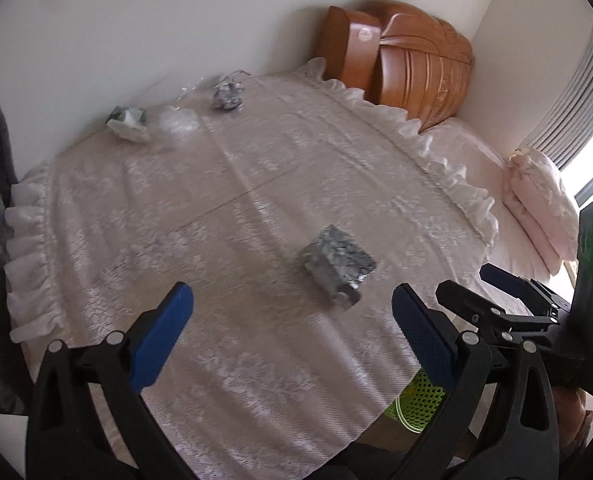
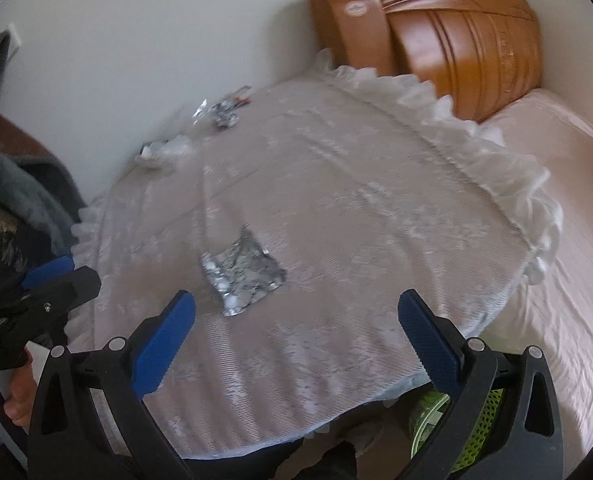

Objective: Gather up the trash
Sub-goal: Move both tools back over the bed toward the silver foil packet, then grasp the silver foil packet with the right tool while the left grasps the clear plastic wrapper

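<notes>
Two hand-held grippers hover over a lace-covered table as the trash pick-up gets under way.

The left gripper (image 1: pixel 292 328) and right gripper (image 2: pixel 296 336) both stand wide open and empty above the near edge of the round table with its white frilled lace cloth (image 1: pixel 232 184). A crumpled silver foil wrapper (image 2: pixel 240 270) lies near the table's middle, closest to both tools; more crumpled foil and clear plastic scraps (image 1: pixel 176 118) sit at the table's far side by the wall. A green perforated plastic bin (image 2: pixel 480 428) waits below the table's near edge. The first grab looks imminent: the likely next move is to lower one gripper over the nearest wrapper and close on it.
</notes>
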`<state>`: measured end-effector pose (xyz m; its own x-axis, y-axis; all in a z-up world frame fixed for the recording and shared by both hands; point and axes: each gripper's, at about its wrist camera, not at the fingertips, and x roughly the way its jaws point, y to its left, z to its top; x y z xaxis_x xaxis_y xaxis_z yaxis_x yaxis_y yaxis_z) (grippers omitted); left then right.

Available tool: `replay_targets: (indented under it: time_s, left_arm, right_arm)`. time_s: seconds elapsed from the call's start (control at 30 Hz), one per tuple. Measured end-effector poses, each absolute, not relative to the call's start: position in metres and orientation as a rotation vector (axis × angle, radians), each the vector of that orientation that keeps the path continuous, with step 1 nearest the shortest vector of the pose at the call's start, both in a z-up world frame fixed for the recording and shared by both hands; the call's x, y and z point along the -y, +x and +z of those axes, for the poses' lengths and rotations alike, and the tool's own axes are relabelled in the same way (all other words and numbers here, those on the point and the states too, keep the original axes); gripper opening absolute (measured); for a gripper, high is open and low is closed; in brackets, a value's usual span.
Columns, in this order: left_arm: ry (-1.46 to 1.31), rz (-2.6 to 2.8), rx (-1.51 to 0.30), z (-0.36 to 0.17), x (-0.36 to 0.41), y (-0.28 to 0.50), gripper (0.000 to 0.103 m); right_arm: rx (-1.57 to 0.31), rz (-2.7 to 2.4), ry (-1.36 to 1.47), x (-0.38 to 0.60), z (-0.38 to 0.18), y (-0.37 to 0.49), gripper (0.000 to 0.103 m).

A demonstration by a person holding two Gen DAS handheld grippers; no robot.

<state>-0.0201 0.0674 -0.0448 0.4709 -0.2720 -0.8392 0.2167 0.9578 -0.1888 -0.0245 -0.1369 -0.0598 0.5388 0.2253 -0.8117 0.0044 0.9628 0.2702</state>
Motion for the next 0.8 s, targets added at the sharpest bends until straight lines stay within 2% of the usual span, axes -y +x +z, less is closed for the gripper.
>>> replay_targets:
  time_s: [0.3,0.8]
  left_arm:
    - [-0.092,-0.264,-1.058,-0.055,-0.094,-0.016,0.095]
    - [-0.163,-0.210,-1.081,-0.068,-0.132,-0.005,0.095]
  right_arm:
    - [-1.054,0.183,0.139,0.114,-0.076,-0.014,0.101]
    - [-1.149,0.371,-0.130,0.050,-0.120,0.056,0.101]
